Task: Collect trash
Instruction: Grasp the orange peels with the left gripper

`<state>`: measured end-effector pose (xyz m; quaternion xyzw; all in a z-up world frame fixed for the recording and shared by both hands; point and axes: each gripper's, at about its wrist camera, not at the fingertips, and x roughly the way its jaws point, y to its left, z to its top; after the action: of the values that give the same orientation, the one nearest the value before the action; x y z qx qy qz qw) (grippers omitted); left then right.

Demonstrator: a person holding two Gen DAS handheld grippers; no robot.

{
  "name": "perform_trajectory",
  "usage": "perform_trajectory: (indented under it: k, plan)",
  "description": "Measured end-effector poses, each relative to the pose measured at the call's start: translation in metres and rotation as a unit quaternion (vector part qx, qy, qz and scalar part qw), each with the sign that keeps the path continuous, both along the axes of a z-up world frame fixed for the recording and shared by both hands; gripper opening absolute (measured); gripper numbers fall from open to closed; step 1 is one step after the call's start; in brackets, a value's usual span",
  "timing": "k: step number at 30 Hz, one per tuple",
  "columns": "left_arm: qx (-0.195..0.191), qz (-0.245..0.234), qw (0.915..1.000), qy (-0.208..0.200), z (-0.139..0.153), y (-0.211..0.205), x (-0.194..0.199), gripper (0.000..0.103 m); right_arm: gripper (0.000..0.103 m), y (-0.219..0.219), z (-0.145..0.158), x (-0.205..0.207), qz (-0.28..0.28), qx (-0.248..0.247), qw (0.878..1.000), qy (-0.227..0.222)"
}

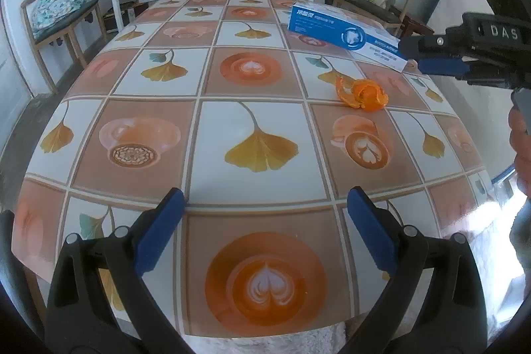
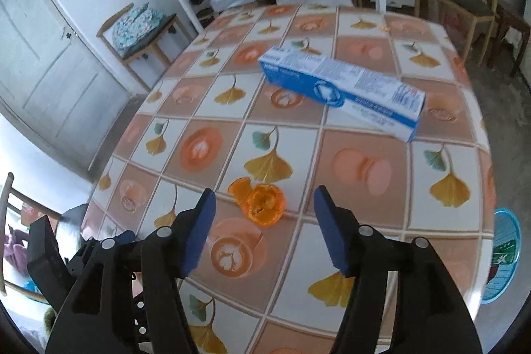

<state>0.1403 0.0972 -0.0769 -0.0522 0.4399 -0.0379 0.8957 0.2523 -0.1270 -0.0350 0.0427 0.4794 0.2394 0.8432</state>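
Curled orange peel [image 2: 262, 204] lies on the patterned tablecloth [image 2: 358, 198], ahead of the right gripper [image 2: 264, 203], released; left gripper [image 1: 265, 199] likewise released, empty.

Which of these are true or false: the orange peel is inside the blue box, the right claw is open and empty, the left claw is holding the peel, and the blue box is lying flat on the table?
1. The orange peel is inside the blue box. False: it lies apart from it on the table.
2. The right claw is open and empty. True.
3. The left claw is holding the peel. False: it is open, with only tablecloth between its pads.
4. The blue box lies flat on the table. True.
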Motion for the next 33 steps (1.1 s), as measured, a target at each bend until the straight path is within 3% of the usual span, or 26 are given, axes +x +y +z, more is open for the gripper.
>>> perform_trajectory:
  k: [6,11,23,28,33]
  plan:
    - [-0.027,-0.002,0.9993,-0.024,-0.001,0.0,-0.007,0.095,0.076,-0.004,0.01,-0.003,-0.015,-0.008,1.0,-0.022]
    - [-0.029,-0.012,0.9993,-0.018,0.0,-0.002,-0.006,0.095,0.088,-0.006,0.02,-0.01,-0.032,-0.016,0.998,-0.048]
    - [-0.058,-0.006,0.9983,0.0,0.001,0.004,-0.004,0.095,0.096,-0.001,0.044,-0.029,-0.058,-0.079,0.987,-0.128]
    - [-0.099,-0.002,0.9951,-0.002,0.001,0.01,-0.005,0.095,0.096,-0.001,0.052,-0.034,-0.077,-0.092,0.982,-0.146]
    - [-0.13,-0.002,0.9915,0.002,0.002,0.015,-0.004,0.095,0.096,-0.005,0.059,-0.043,-0.108,-0.113,0.968,-0.195]
